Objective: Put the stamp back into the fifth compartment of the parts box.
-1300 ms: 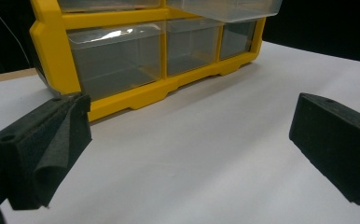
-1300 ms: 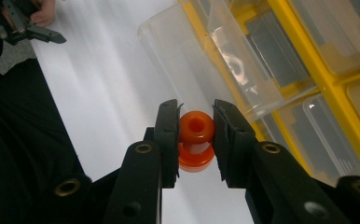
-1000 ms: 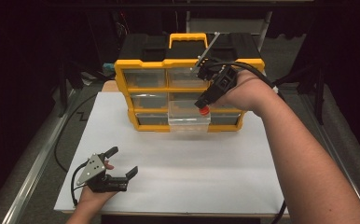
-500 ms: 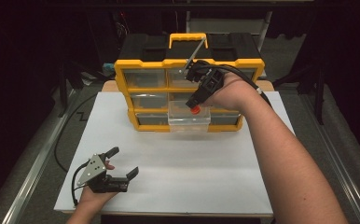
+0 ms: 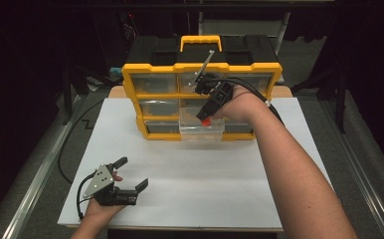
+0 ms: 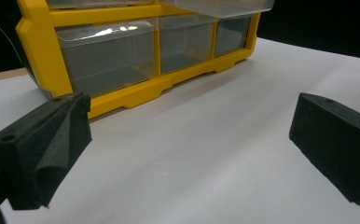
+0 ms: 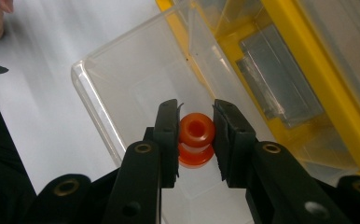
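A white rectangular table top (image 5: 190,199) is seen under the whole work area. At its far edge a yellow plastic organiser cabinet with a black top, a yellow carry handle and clear drawers (image 5: 135,99) is stood upright, its drawer fronts turned toward the person. No brand, label or legible writing can be made out on the cabinet, the drawers or the tools.

One clear plastic drawer (image 5: 201,130), in the middle of the bottom row, is found pulled out over the table; in the right gripper view its open tray (image 7: 122,79) is seen directly below the jaws.

The right gripper (image 5: 205,117) is held above this open drawer, pointed downward. Its jaws are closed to a narrow gap and are clamped on either side of a small orange-red spool-shaped plastic piece (image 7: 196,139), which is held clear above the tray floor. The same piece is visible as a red spot at the jaw tips in the high view (image 5: 206,121).

The left gripper (image 5: 129,176) is rested low near the front left corner of the table, well apart from the cabinet. Its jaws are spread wide, and nothing is held between them.
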Demonstrator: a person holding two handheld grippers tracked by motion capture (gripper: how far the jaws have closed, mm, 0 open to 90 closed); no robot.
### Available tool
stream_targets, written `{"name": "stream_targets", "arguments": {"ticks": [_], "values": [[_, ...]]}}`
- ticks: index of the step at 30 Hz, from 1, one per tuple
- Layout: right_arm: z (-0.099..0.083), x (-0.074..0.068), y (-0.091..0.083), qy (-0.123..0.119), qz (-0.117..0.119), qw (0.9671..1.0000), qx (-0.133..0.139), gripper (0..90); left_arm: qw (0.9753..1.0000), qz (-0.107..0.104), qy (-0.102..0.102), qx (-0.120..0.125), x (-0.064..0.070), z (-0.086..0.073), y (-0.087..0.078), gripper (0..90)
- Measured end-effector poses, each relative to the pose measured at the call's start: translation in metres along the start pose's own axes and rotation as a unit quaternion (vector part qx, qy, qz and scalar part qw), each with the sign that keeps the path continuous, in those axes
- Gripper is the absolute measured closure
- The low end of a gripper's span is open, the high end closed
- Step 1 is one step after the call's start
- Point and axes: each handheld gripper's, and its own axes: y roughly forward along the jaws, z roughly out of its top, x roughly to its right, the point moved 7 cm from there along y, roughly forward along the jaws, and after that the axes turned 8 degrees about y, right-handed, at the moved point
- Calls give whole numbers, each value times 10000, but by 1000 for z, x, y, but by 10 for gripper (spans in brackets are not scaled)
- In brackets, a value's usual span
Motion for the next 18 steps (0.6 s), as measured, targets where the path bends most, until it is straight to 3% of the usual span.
{"name": "stream_targets", "arguments": {"ticks": [11,14,16,18], "values": [[1,2,-9,61,-2,9999,139,717,10000,5,19,-15,0,0,-1,3],[4,1,-16,177,38,9994,309,487,10000,8,12,-19,0,-1,-1,3],[3,-2,-26,153,33,9989,434,391,10000,6,26,-39,0,-1,-1,3],[2,-3,-28,180,47,9989,435,372,10000,10,14,-37,0,-1,-1,3]]}}
